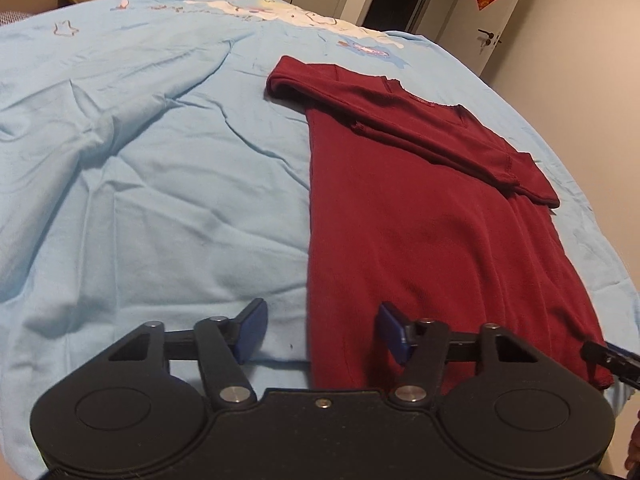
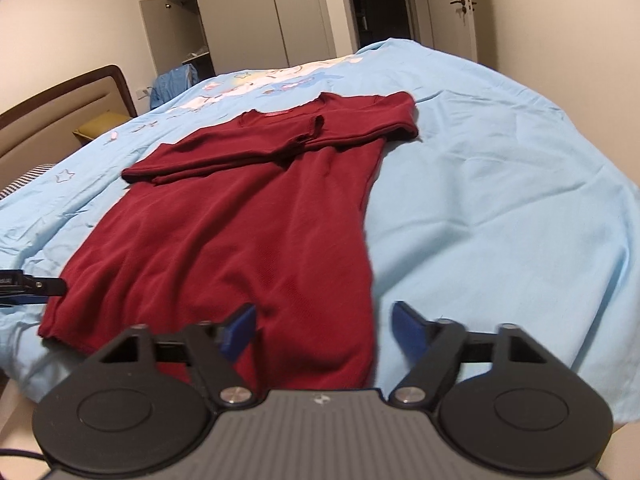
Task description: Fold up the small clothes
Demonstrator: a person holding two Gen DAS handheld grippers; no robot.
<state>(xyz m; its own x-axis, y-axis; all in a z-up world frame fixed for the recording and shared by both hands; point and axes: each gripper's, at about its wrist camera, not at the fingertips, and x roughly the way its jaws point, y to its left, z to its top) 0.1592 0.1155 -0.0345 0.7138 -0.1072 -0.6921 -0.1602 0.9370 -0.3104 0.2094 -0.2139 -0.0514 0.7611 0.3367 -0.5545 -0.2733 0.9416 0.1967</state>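
A dark red T-shirt (image 2: 240,216) lies flat on the light blue bedspread (image 1: 152,184), its hem at the bed's near edge and its collar toward the far side. Both sleeves are already turned in across the chest, so the body forms a long strip. The likely step in hand is bringing the hem up toward the collar.

The left gripper (image 1: 320,332) hangs with its jaws spread wide and nothing between them, straddling the shirt's left side edge close to the hem corner. The right gripper (image 2: 324,332) is equally wide and empty, straddling the right side edge near the other hem corner.

To do this well, each gripper should probably bite both cloth layers right at its hem corner without catching the bedspread beneath, since the sheet is loose and wrinkled. Lifting both corners together and level, then carrying them toward the collar, should keep the fold line square; the folded sleeves look easy to disturb if the cloth drags.
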